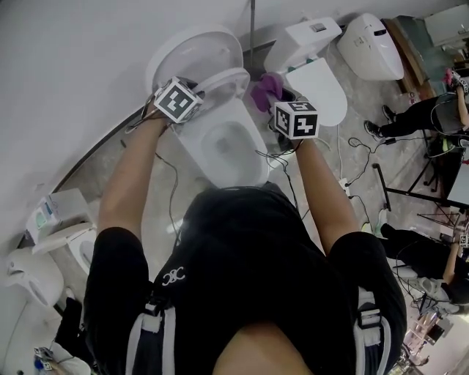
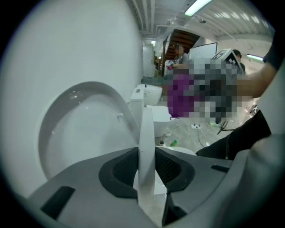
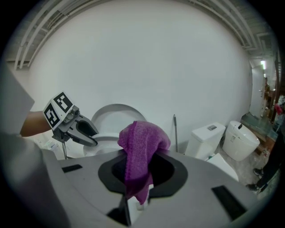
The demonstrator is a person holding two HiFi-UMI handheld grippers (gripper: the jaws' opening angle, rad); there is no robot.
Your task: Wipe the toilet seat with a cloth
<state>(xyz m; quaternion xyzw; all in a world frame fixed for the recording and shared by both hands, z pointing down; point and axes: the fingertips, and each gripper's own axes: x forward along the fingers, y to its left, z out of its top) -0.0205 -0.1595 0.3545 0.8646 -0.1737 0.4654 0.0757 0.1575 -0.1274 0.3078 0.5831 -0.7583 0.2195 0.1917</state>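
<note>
Workshop-like hall: several toilets (image 1: 374, 45) lined along a white wall (image 1: 73, 58), loose floor cables (image 1: 173, 194), strip lights (image 2: 196, 6) overhead.

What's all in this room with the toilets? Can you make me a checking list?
Surface: grey floor, white wall behind.
Job's things: toilet seat, looks lifted off the bowl; purple cloth.
Clutter: small green thing on the floor, too small to tell.
Grippers: left gripper clamped on the seat's edge; right gripper pinching the cloth.
Cables: cables trailing across the floor.
Surroundings: more white toilets; a person at the side.
</note>
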